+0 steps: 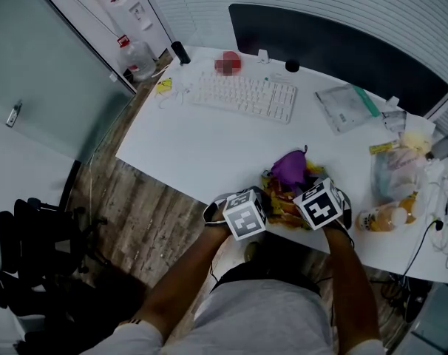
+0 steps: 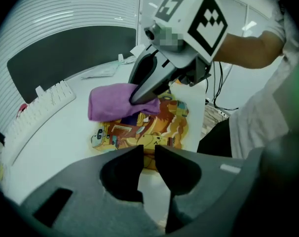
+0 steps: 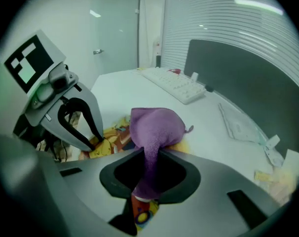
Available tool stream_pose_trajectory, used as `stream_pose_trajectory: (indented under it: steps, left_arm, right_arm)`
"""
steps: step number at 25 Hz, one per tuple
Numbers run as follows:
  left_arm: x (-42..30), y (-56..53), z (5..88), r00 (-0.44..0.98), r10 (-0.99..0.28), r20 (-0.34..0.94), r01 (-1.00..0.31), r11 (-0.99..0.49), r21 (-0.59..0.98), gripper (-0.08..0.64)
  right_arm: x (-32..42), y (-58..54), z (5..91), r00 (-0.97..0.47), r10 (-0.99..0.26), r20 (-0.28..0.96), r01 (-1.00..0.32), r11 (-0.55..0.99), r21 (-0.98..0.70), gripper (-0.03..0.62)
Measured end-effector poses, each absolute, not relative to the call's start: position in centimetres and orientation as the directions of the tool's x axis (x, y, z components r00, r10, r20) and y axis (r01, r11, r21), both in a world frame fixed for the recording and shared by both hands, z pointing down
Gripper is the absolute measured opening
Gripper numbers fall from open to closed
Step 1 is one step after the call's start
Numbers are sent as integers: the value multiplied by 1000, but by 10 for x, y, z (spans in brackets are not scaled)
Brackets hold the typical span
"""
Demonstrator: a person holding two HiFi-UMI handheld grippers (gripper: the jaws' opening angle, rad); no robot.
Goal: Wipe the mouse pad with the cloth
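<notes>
A colourful printed mouse pad (image 2: 149, 127) lies at the near edge of the white desk (image 1: 187, 146). A purple cloth (image 3: 157, 127) is bunched on top of the pad. My right gripper (image 3: 148, 157) is shut on the cloth, and a strip of it runs down between the jaws. In the left gripper view its fingertips (image 2: 135, 98) press the cloth (image 2: 115, 102) onto the pad. My left gripper (image 2: 147, 154) sits at the pad's near edge, jaws closed to a narrow slit around it. In the head view both grippers are side by side just in front of the cloth (image 1: 289, 167).
A white keyboard (image 1: 245, 96) lies at the back of the desk in front of a dark panel (image 1: 342, 46). A clear plastic pouch (image 1: 346, 107), plastic bags (image 1: 394, 170), a bottle (image 1: 383, 217) and cables (image 1: 442, 228) crowd the right side. A black chair (image 1: 24, 242) stands left.
</notes>
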State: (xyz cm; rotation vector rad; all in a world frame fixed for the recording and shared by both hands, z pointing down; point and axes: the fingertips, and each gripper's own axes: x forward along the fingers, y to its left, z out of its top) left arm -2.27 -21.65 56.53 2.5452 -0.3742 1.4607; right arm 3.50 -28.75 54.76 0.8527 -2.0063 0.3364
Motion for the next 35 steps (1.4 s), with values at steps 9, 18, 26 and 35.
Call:
stream_pose_trajectory:
  steps: [9, 18, 26, 35]
  left_arm:
    - [-23, -215, 577, 507, -100, 856, -300, -952, 66, 78]
    - [-29, -216, 569, 520, -134, 843, -294, -955, 29, 78]
    - [-34, -213, 579, 474, -119, 872, -268, -963, 14, 71]
    - [-35, -219, 594, 486, -134, 863, -274, -962, 6, 71]
  right_arm:
    - [120, -284, 548, -175, -509, 843, -857, 500, 124, 71]
    - [61, -245, 506, -339, -522, 783, -814, 579, 33, 71]
    - [-9, -215, 537, -381, -398, 835, -669, 742, 49, 71]
    - [15, -213, 549, -328, -398, 857, -686, 724, 73, 71]
